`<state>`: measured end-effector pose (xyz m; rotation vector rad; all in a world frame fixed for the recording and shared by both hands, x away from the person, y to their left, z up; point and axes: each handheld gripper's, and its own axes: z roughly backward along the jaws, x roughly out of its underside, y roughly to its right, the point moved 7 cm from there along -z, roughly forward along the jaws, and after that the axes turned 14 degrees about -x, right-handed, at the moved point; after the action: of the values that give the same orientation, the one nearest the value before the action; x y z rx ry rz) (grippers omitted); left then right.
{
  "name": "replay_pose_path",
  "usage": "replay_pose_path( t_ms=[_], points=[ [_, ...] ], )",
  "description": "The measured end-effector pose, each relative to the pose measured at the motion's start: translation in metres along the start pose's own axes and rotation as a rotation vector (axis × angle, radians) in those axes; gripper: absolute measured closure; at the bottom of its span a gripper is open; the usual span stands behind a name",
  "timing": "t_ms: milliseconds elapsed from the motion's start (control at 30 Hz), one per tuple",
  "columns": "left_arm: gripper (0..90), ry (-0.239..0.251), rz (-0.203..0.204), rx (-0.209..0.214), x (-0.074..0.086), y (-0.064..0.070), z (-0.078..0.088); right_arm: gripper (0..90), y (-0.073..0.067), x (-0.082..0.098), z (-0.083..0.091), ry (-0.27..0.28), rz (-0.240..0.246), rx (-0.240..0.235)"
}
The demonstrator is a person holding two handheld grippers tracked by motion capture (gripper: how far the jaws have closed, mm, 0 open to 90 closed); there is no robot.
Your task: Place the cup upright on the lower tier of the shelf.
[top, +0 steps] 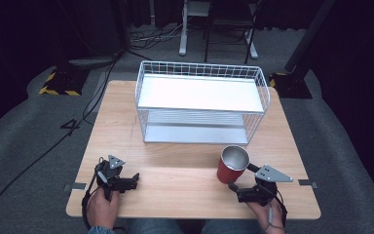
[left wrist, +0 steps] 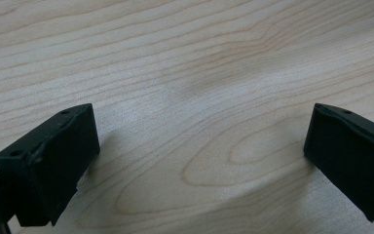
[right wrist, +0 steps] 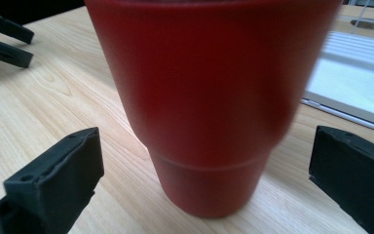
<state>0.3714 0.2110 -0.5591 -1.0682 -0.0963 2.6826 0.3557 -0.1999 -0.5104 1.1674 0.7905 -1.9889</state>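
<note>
Right hand-held gripper [right wrist: 204, 170] is lining up on red cup [top: 233, 165] standing upright on desk [top: 175, 170] before wire rack [top: 202, 100], jaws apart, not touching. Next probably: advancing, clamping. Left hand-held gripper [top: 126, 183] is resting, jaws apart, empty.

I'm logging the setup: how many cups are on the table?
1. The red cup stands upright on the table, in front of the white wire rack, between the right gripper's open jaws.

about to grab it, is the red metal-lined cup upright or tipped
Upright: the red metal-lined cup stands on its base on the wooden table, open mouth up.
</note>
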Motion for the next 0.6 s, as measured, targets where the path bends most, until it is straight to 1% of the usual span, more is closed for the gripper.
replay_pose_path(
  t_ms=[33, 100, 233, 267, 300, 400, 600],
  points=[
    [0.0, 0.000, 0.000, 0.000, 0.000, 0.000, 0.000, 0.0, 0.000, 0.001, -0.006, -0.013, -0.007, 0.005],
    [0.0, 0.000, 0.000, 0.000, 0.000, 0.000, 0.000, 0.0, 0.001, 0.001, -0.008, -0.018, -0.012, 0.014],
    [0.0, 0.000, 0.000, 0.000, 0.000, 0.000, 0.000, 0.0, 0.002, 0.003, -0.021, -0.035, -0.033, 0.038],
    [0.0, 0.000, 0.001, 0.000, 0.000, 0.000, 0.000, 0.0, 0.002, 0.003, -0.021, -0.035, -0.033, 0.038],
    [0.0, 0.000, 0.001, 0.000, 0.000, 0.000, 0.000, 0.0, 0.002, 0.004, -0.024, -0.038, -0.043, 0.043],
    [0.0, 0.001, 0.000, 0.001, 0.000, 0.000, 0.000, 0.0, 0.003, 0.004, -0.028, -0.040, -0.043, 0.046],
    [0.0, 0.000, 0.001, 0.001, 0.000, 0.000, 0.000, 0.0, 0.004, 0.006, -0.036, -0.040, -0.049, 0.076]
  ],
)
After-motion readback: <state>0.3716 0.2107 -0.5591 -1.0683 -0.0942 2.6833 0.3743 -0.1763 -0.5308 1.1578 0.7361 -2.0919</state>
